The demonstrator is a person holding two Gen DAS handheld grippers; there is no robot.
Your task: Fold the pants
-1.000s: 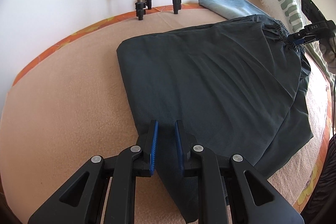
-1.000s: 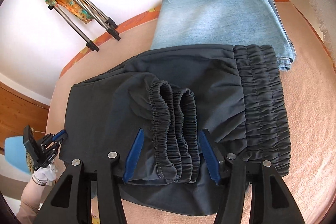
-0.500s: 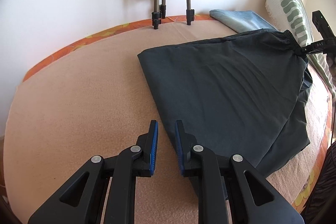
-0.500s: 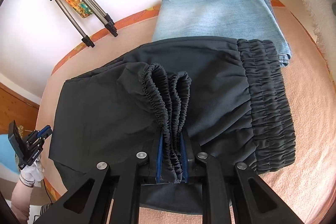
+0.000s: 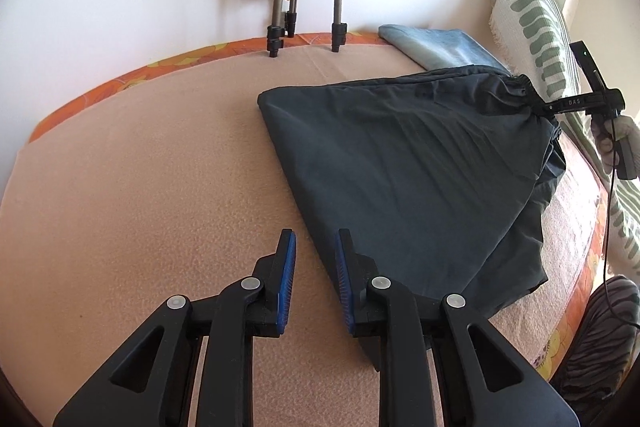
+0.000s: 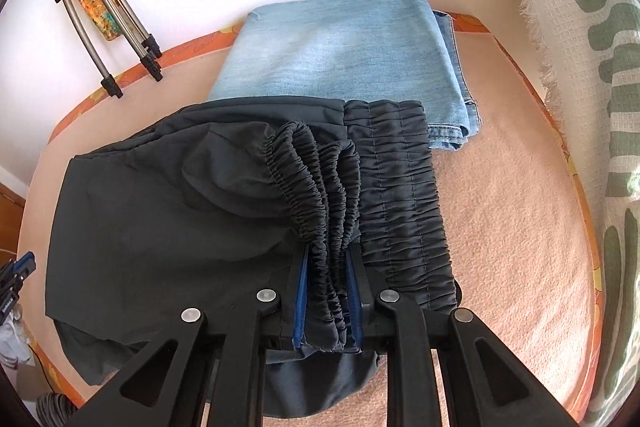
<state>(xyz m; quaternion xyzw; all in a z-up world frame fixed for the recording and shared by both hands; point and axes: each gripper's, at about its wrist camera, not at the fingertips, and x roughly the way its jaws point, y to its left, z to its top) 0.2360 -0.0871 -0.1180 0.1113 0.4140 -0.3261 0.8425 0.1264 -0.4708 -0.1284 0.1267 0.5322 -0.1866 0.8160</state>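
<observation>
Since the earlier frame, the dark fabric that lay between the left jaws is seen to have slipped out of them, and the right jaws, then wide around the gathered cuffs, have been closed onto them and have just eased slightly wider.

From the left wrist view, the left hand-held gripper point(image 5: 315, 281) is held nearly closed, with a narrow gap and nothing between the blue pads; only bed cover shows there. The dark pants point(image 5: 416, 163) are spread on the bed point(image 5: 140, 167), folded once, their near edge running just beside the right-side finger. At the far corner the bunched elastic is pinched by the right hand-held gripper point(image 5: 548, 107) and lifted slightly.

From the right wrist view, the right hand-held gripper point(image 6: 329, 291) is seen clamped on the elasticated cuffs point(image 6: 320, 179), which are pressed between its pads. The waistband point(image 6: 396, 187) lies flat just beside them, and folded jeans point(image 6: 344, 55) rest beyond, touching the pants' far edge.

The step in hand appears to be bringing the leg ends to the waistband. The next move probably calls for the cuffs to be laid level on the waistband and the fold edge to be smoothed by the free left hand-held gripper.
</observation>
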